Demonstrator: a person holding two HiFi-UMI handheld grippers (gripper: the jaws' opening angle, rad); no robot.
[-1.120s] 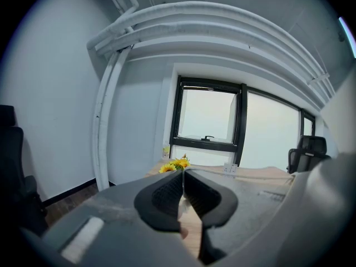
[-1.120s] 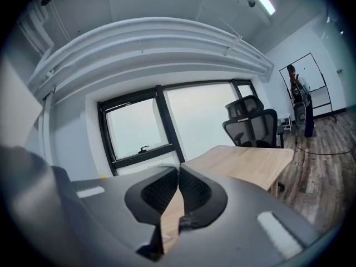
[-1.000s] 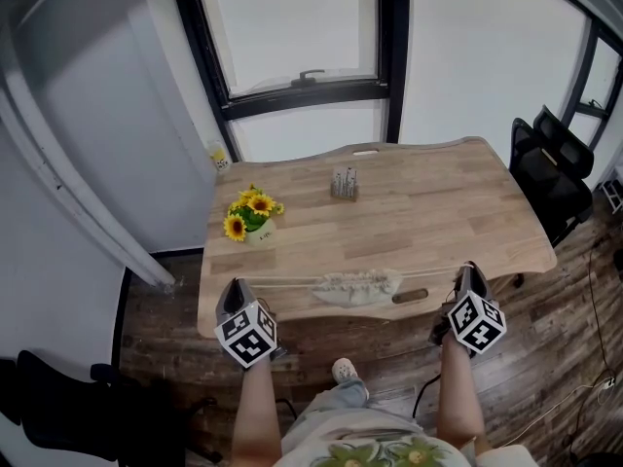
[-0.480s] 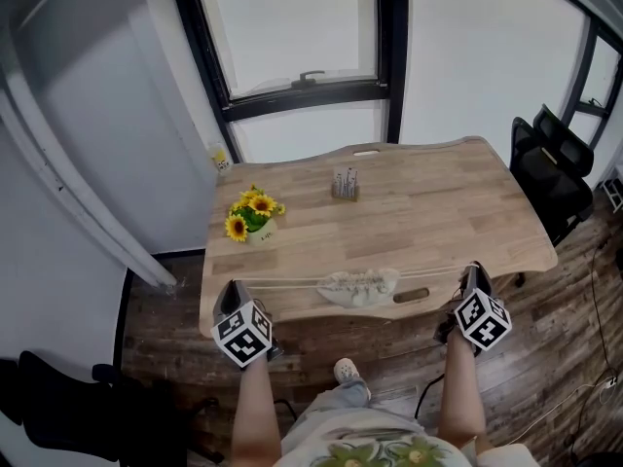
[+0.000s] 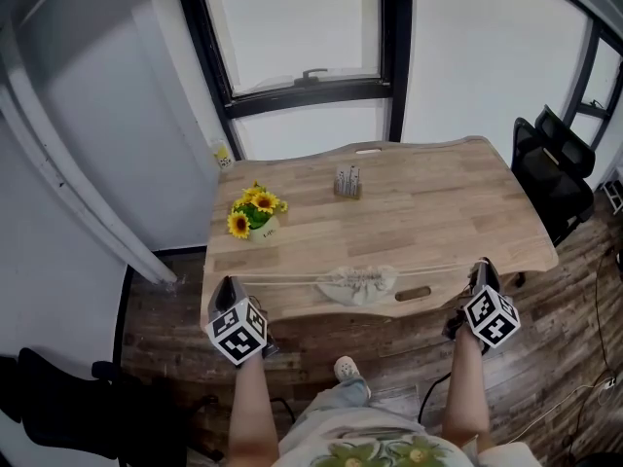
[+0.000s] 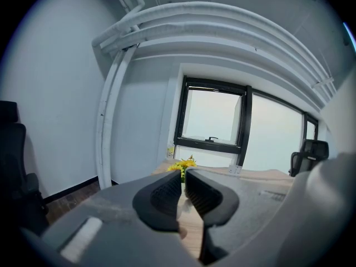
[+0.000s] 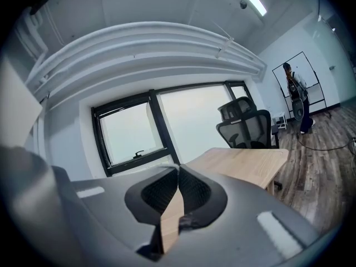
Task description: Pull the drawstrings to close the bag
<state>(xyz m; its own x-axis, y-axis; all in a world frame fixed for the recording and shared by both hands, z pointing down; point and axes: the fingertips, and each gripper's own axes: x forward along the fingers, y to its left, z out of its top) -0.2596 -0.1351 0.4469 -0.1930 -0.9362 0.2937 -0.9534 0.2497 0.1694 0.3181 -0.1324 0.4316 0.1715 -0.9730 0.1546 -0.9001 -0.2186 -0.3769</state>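
Drawstring stretches farther right than before, pinched in right gripper jaws; left gripper jaws opening, empty.

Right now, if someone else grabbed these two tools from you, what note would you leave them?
Left gripper: jaws opening, a slit between the pads, no cord seen in it.
Right gripper: shut; right cord runs taut to its tip.
Bag lies at the table's near edge, mouth gathered; left cord stretches toward the left gripper.
Done: cords pulled, bag looks closed.
Left: let go of both cords.
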